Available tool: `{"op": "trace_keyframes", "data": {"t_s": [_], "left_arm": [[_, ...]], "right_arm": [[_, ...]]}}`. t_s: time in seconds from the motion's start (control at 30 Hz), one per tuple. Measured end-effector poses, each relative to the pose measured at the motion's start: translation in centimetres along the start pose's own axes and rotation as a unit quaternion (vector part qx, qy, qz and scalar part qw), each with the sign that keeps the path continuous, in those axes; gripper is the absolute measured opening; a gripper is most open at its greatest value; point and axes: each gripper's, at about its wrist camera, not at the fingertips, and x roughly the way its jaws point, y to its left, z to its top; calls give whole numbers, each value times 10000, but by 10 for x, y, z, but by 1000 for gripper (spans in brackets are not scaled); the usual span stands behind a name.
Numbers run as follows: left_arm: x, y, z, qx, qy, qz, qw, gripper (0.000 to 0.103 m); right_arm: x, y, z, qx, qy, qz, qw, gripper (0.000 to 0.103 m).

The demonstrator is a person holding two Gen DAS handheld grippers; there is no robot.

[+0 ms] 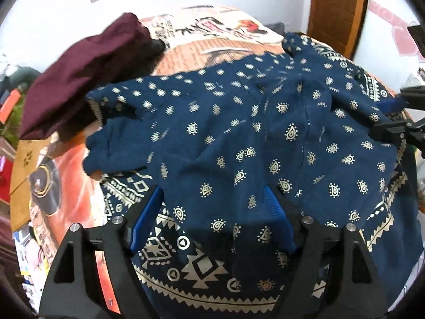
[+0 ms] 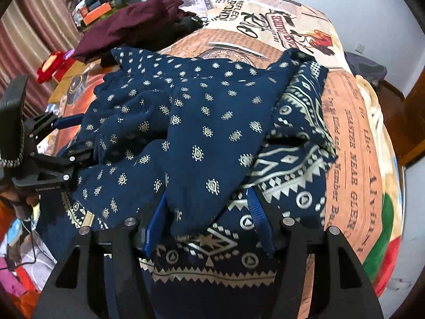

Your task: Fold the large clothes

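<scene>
Navy fabric with pale paisley motifs and a geometric border, the large garment (image 1: 239,138), is lying bunched across a bed whose cover (image 2: 353,138) is printed like old newspaper pages. Folds of the garment are piling over one another near its middle, and the bordered hem is draping toward both cameras.

Seen from the left wrist, the left gripper (image 1: 212,212) is sitting low over the near edge of the cloth with its jaws spread; a flap of the paisley cloth is falling between the blue pads (image 1: 147,218) and partly covering the right-hand one. The pads are not pressing together on anything.

Seen from the right wrist, the right gripper (image 2: 209,220) is likewise standing with jaws spread, a point of the paisley layer hanging down between its blue fingers (image 2: 259,212) over the bordered part beneath. Each gripper is also showing at the side of the other's view, at the garment's edge.

Beyond the garment, a maroon cloth (image 1: 79,74) is lying crumpled near the far left of the bed, just beside the navy sleeve area. A wooden door (image 1: 340,8) is standing against the white wall behind the bed, and striped curtains (image 2: 34,21) are hanging at the left of the right wrist view.
</scene>
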Motion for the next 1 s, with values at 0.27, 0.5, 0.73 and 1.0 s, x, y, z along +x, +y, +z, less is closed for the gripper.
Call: {"op": "trace_keyframes", "data": {"t_s": [0.27,0.5,0.73,1.0], "left_arm": [[-50,44,30,-463,-498,218,9974,79],[-66,127,46,-1510,-910,508,9830,88],[-3,192,27,-2613,-174,-93,9650,88],[96,214,-12,-3829,551,-1640,9075,86]], "right_arm": [[-53,-15,26,492,-819,234,9952,56],[-83,-46,54,1017,-1500,289,9830,57],[-45,-81,63,1557,-1298,116,9792,66],[12,-112,53,2256,-579,674,9702,66]]}}
